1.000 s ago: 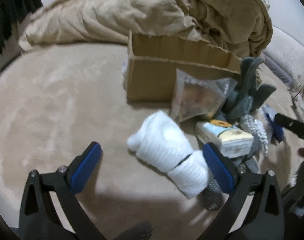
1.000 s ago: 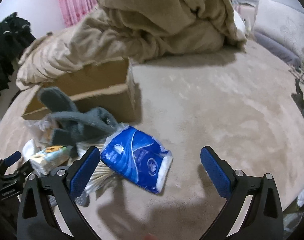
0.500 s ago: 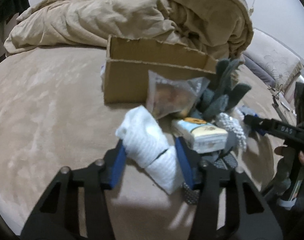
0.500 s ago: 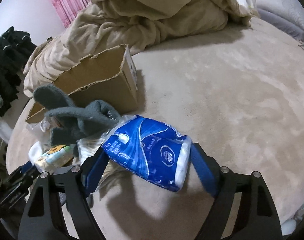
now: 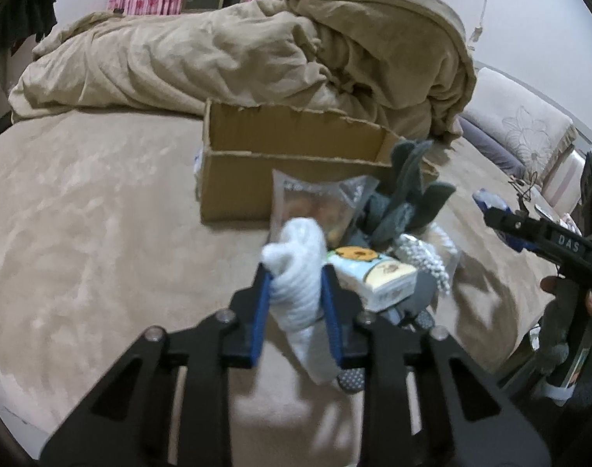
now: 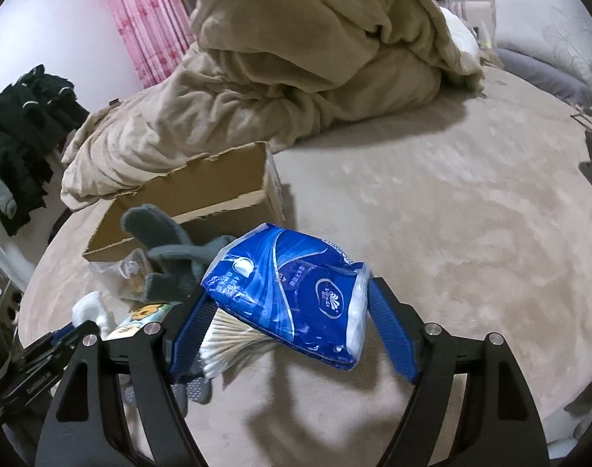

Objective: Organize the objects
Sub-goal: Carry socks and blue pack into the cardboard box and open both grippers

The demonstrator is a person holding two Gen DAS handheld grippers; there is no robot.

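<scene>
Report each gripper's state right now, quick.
Left gripper: shut on the rolled white towel, lifted off the bed.
Right gripper: shut on the blue tissue pack, lifted off the bed.

Both wrist views close, forward-facing, sharing the cardboard box (image 5: 292,171).

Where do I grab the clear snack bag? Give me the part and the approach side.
Probably its flat top edge, coming from above. The clear snack bag stands upright against the cardboard box; the rolled white towel hides its lower part and the grey gloves crowd its right side, so only the top looks free.
</scene>
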